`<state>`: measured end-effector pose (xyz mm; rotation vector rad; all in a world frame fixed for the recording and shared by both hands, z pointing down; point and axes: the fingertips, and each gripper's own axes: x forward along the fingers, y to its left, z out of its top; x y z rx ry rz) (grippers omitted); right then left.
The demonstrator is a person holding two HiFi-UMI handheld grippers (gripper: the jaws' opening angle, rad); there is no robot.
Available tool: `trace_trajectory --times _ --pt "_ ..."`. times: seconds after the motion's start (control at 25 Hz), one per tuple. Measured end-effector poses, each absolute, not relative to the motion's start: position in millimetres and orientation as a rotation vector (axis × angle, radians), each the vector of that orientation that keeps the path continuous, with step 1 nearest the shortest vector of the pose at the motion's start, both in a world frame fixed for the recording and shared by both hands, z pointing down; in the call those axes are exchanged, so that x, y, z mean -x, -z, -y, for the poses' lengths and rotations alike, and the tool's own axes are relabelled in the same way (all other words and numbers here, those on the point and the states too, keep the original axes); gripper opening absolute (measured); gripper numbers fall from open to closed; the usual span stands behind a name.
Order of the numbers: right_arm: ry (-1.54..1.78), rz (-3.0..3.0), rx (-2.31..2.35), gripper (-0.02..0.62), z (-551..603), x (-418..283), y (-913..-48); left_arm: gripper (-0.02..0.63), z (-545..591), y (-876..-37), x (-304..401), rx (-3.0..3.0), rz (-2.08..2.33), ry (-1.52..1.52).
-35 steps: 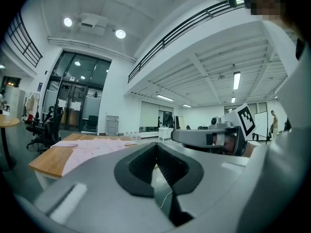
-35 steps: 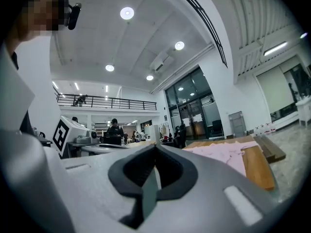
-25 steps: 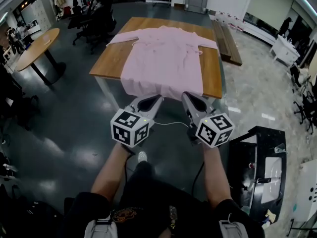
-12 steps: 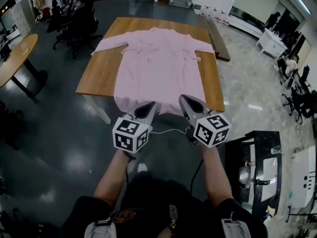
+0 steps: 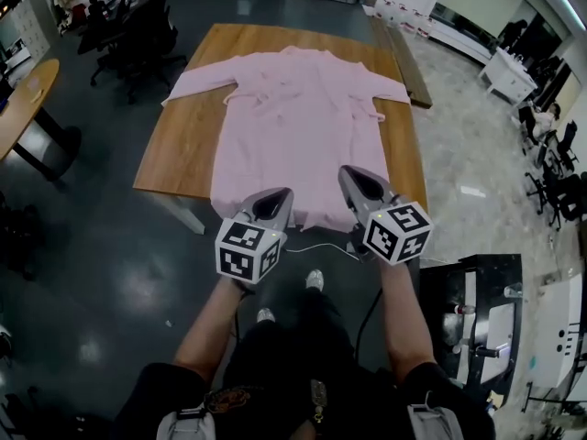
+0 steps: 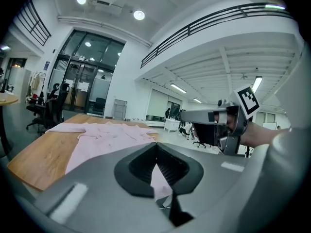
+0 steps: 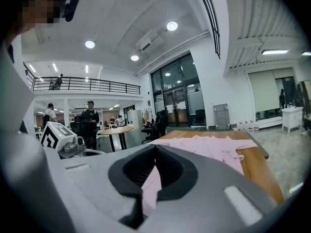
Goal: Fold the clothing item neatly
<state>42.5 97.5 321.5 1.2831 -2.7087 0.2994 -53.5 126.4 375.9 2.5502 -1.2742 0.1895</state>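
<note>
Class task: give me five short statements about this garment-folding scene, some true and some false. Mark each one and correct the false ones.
1. The pink garment lies spread out on the wooden table. True.
2. The garment is folded in half. False: it lies open at full length, with its sleeves out to the sides.
3. The left gripper and right gripper both have their fingers closed. True.
4. The left gripper holds a sleeve. False: it is at the near hem, while the sleeves lie at the table's far end.
5. The hem hangs over the table's near edge. True.
</note>
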Motion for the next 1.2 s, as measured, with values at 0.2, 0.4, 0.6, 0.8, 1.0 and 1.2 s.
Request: trace_trajectory --times 0.2,0.4,0.6,0.8,1.0,1.2 --pt "-0.242 2.707 -1.232 0.003 -35.4 -47.9 -331.9 0.008 -78.9 -388.6 53.0 -2.501 1.353 -0.237" --pt "-0.201 2.705 -1.107 0.003 36.8 -56.7 -347.7 0.008 -21.4 -410.9 47.1 -2.384 1.47 -0.34" --pt "-0.188 2.7 -0.905 0.003 101.9 -48.5 -366.4 0.008 28.1 -425.2 50.6 -2.229 1.602 -0.386" --pt "-0.205 2.697 -0.712 0.003 155.8 -22.4 -393.3 0.06 58.6 -463.5 58.3 -2.043 1.691 -0.45" --pt "-0.27 2.628 -0.598 0.003 197.5 9.6 -444.3 0.108 79.6 -505.9 69.8 -1.924 1.682 -0.485" --pt "-0.305 2.507 -0.57 0.003 240.4 42.1 -504.2 0.128 99.5 -551.3 87.9 -1.828 1.665 -0.555"
